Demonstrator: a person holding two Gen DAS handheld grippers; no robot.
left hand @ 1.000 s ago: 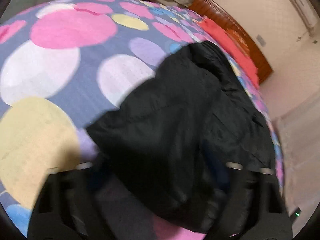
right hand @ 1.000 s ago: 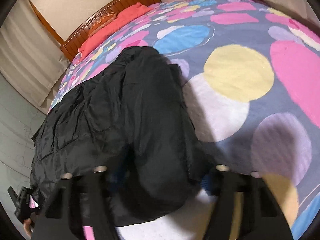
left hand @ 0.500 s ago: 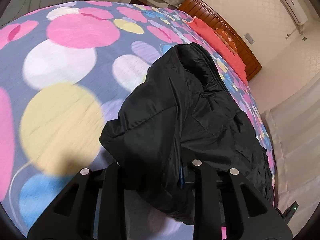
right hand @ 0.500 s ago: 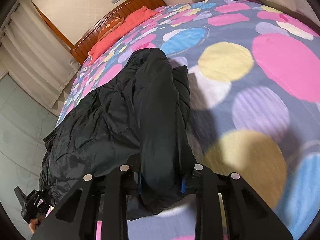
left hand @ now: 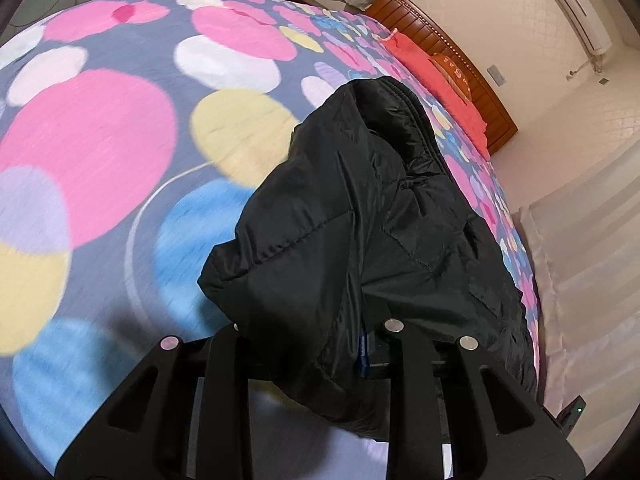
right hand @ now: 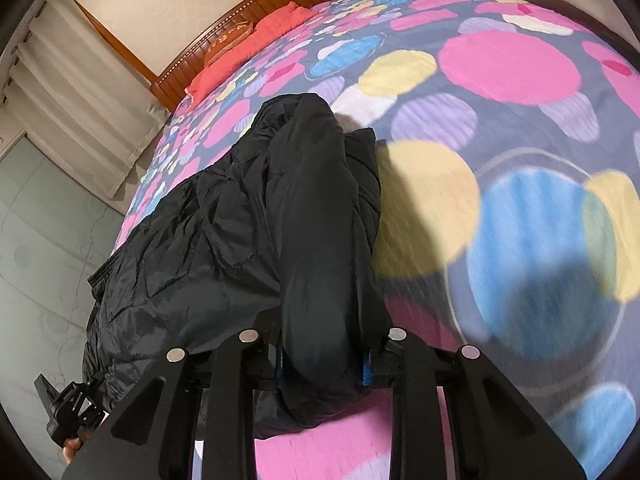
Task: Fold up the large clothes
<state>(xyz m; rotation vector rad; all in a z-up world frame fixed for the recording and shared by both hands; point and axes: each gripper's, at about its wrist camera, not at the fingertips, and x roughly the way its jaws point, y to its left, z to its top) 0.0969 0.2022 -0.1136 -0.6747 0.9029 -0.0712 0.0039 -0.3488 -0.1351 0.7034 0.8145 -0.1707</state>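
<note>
Black puffer jacket (left hand: pixel 360 208), lying across a bed w/ a polka-dot bedspread (left hand: pixel 100 152), its near edge lifted off the cover at both ends. On the left, left gripper (left hand: pixel 308 344) pinching a thick bunch of the quilted fabric, jaws pressed in on it, blue pad just visible against the cloth. Beyond, rest of jacket trailing along the right edge of the bed toward a red pillow (left hand: pixel 432 64) & wooden headboard (left hand: pixel 452 52). On the right, right gripper (right hand: pixel 324 354) likewise clamped on a rolled bundle of the same jacket (right hand: pixel 224 248), probably a sleeve or side panel, blue pads touching it on both sides. In that view, other gripper visible low at far left, near jacket's far end. Bedspread (right hand: pixel 512 128) open to the right of the garment. Step in hand, by the look of it: both ends gripped & raised, early in a fold. Next move prob. calls for carrying the lifted edge over the body of the jacket, both sides level, then laying it flat w/o letting the slippery padded cloth slide out.
</note>
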